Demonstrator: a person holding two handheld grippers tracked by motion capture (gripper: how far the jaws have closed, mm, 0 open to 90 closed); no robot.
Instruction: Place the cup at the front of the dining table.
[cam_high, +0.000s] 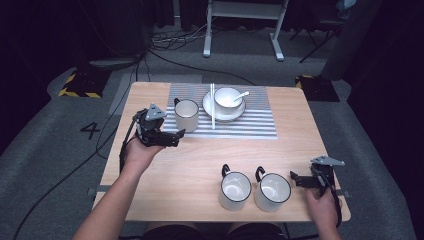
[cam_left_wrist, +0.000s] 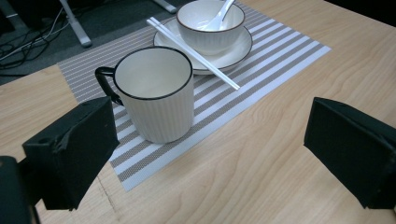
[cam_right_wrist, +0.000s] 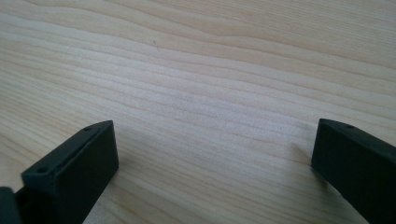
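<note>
Left gripper (cam_high: 175, 137) sits at 9 o'clock on the table (cam_high: 200, 160), jaws spread wide, nothing between them; the ribbed mug (cam_high: 186, 115) stands upright just ahead of it on the striped placemat's (cam_high: 255, 122) near-left corner, handle at the mug's 10 o'clock, clear of both jaws. Beyond it at 12: a bowl (cam_high: 228, 97) with spoon (cam_high: 241, 95) on a saucer (cam_high: 238, 113), chopsticks (cam_high: 212, 112) laid across the saucer rim. Right gripper (cam_high: 296, 179) at 4 o'clock, jaws apart over bare wood, just beside the right-hand mug (cam_high: 272, 191); second mug (cam_high: 235, 189) at 6, touching neither
</note>
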